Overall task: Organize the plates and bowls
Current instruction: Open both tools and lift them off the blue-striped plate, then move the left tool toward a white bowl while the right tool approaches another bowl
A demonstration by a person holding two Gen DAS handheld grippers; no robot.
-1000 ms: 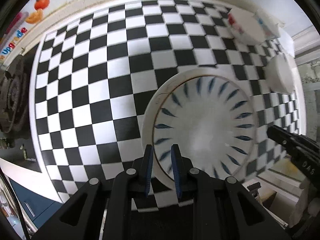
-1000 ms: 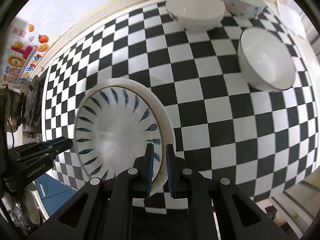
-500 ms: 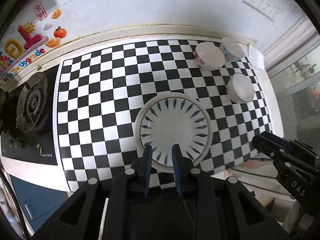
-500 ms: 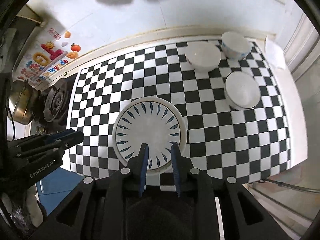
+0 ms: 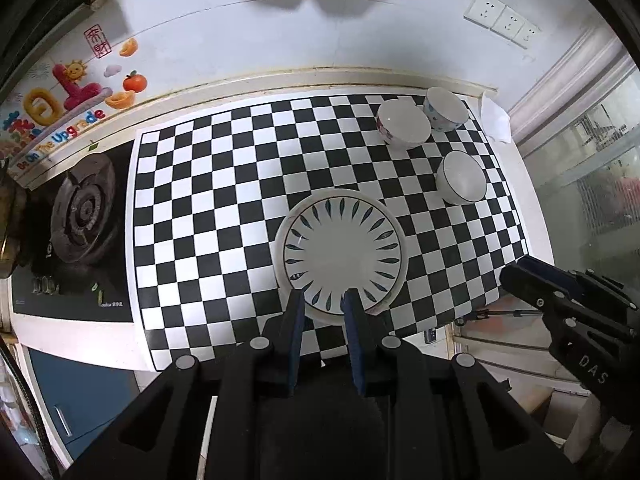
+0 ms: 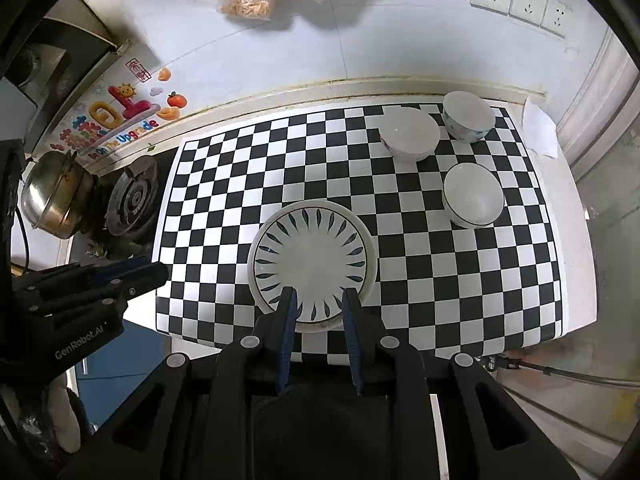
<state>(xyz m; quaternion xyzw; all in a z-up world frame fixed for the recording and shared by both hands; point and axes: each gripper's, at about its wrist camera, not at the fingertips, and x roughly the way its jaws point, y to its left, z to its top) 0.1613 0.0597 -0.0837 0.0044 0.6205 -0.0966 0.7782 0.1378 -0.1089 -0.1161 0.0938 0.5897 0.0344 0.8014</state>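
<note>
Now the plate has been released onto the desk and both tongs, left and right, have been lifted clear, narrowly parted and empty, the right having just been opened, so 3 bowls are likely left to sort.

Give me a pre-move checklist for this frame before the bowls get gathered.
1. Plate flat on the checkered mat, released: ok.
2. Left gripper holds nothing, jaws apart: ok.
3. Right gripper holds nothing, its jaws having just opened: ok.
4. Three bowls upright and unstacked at the mat's far right: ok.
5. Whether the two rear bowls touch: cannot tell.
</note>
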